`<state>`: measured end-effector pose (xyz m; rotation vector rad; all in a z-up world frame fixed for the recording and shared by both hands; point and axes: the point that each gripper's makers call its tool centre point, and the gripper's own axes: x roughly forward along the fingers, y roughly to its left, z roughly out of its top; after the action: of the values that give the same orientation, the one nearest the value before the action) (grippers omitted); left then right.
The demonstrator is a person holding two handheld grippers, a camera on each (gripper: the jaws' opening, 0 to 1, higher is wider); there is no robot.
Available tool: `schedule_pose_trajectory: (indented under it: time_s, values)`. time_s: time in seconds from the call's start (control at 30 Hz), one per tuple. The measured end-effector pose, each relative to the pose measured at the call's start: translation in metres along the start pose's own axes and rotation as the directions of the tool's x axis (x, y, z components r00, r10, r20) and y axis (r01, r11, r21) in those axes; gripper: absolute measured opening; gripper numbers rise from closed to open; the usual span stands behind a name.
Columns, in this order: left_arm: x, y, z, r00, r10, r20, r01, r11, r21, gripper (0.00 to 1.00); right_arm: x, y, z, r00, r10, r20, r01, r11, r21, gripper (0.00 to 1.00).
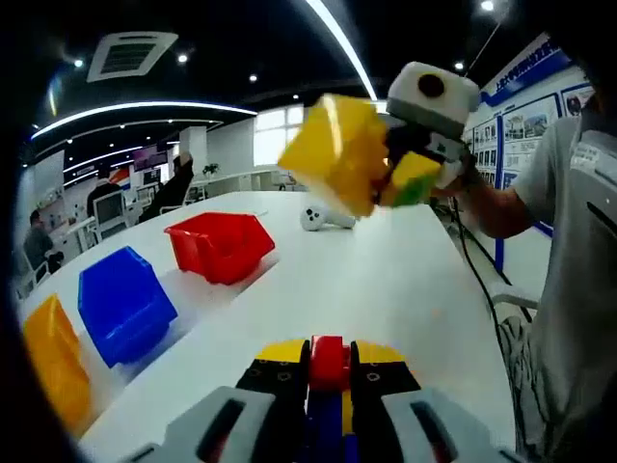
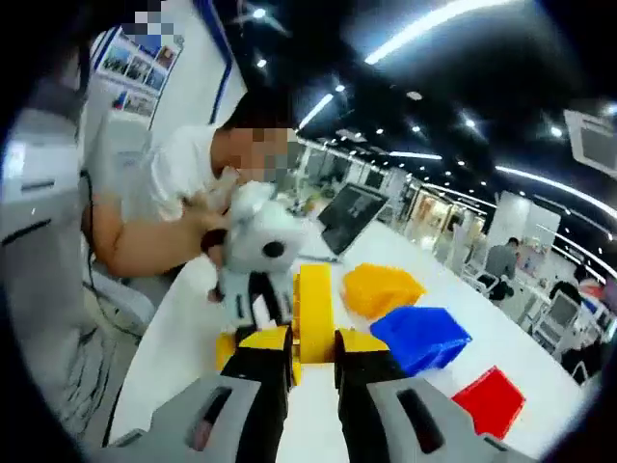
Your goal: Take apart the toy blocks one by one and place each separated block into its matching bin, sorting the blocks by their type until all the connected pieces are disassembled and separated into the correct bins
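Note:
In the left gripper view my left gripper (image 1: 330, 374) is shut on a small stack of toy blocks (image 1: 330, 362), red on top with yellow and blue below. Up at the right, my right gripper (image 1: 403, 172) hangs in the air, shut on a yellow block (image 1: 337, 149) that is blurred. The right gripper view has my right gripper (image 2: 313, 365) shut on that upright yellow block (image 2: 313, 309). Just beyond it the left gripper (image 2: 258, 253) shows, blurred. Red bin (image 1: 220, 246), blue bin (image 1: 123, 304) and yellow bin (image 1: 53, 362) stand in a row on the white table (image 1: 386, 289).
A small white device (image 1: 323, 217) lies on the table's far side. The right gripper view has the yellow bin (image 2: 381, 287), blue bin (image 2: 421, 338) and red bin (image 2: 490, 400) at the right, a laptop (image 2: 352, 217) behind, and a seated person (image 2: 193, 183) at the left.

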<state>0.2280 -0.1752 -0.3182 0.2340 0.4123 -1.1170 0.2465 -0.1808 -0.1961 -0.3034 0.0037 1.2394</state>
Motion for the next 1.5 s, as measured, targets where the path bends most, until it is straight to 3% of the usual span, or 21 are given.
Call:
schedule_pose_trajectory:
  time_s: [0.07,0.13,0.2,0.23,0.47,0.6,0.7,0.8,0.97,1.13,1.17,1.23,1.27,1.5]
  values:
    - [0.000,0.000,0.000,1.000,0.002,0.001,-0.002,1.000,-0.001,0.19,0.019,-0.038,0.001,0.994,-0.096,0.050,0.091,0.992,0.092,0.19]
    - [-0.001,-0.001,0.000,1.000,0.004,0.002,-0.004,1.000,-0.002,0.19,0.042,-0.062,0.004,0.985,-0.138,0.105,0.116,0.975,0.192,0.19]
    - [-0.001,-0.001,0.000,1.000,0.006,0.005,-0.006,1.000,-0.003,0.19,0.067,-0.081,-0.001,0.979,-0.183,0.090,0.166,0.970,0.177,0.19]
    - [-0.001,-0.001,0.000,1.000,0.009,0.007,-0.009,1.000,-0.006,0.19,0.091,-0.089,-0.009,0.982,-0.181,0.047,0.173,0.975,0.139,0.19]
    - [0.001,-0.008,0.001,1.000,0.004,0.008,-0.004,1.000,-0.004,0.19,0.193,-0.095,-0.022,0.997,-0.079,-0.012,0.080,0.968,0.238,0.19]
    - [0.000,-0.008,0.000,1.000,0.006,0.014,-0.006,1.000,-0.005,0.19,0.228,-0.093,-0.032,0.991,-0.037,-0.125,0.057,0.985,0.161,0.19]
    - [0.000,-0.007,0.001,1.000,0.008,0.020,-0.008,1.000,-0.005,0.19,0.246,-0.093,-0.031,0.985,-0.020,-0.172,0.041,0.992,0.119,0.19]
    - [-0.001,-0.006,0.001,1.000,0.009,0.022,-0.009,1.000,-0.008,0.19,0.265,-0.089,-0.034,0.969,0.013,-0.245,-0.001,0.999,0.049,0.19]
    - [-0.001,-0.005,0.000,1.000,0.011,0.023,-0.011,1.000,-0.008,0.19,0.281,-0.088,-0.032,0.964,0.008,-0.267,0.004,0.999,0.045,0.19]
    - [-0.001,-0.004,0.000,1.000,0.010,0.027,-0.010,1.000,-0.007,0.19,0.286,-0.092,-0.043,0.950,-0.015,-0.311,0.032,0.998,0.049,0.20]
    - [-0.001,-0.004,0.000,1.000,0.010,0.027,-0.009,1.000,-0.007,0.19,0.286,-0.095,-0.046,0.948,-0.025,-0.318,0.047,0.997,0.063,0.26]
    - [-0.001,-0.004,0.000,1.000,0.010,0.030,-0.009,1.000,-0.007,0.19,0.285,-0.100,-0.048,0.949,-0.041,-0.313,0.066,0.995,0.070,0.50]
    - [-0.001,-0.004,0.000,0.999,0.010,0.031,-0.009,1.000,-0.007,0.19,0.283,-0.103,-0.049,0.949,-0.052,-0.310,0.078,0.994,0.072,0.52]
    - [0.000,-0.005,0.000,0.999,0.009,0.033,-0.009,1.000,-0.008,0.19,0.253,-0.111,-0.033,0.968,-0.080,-0.238,0.107,0.989,0.104,0.44]
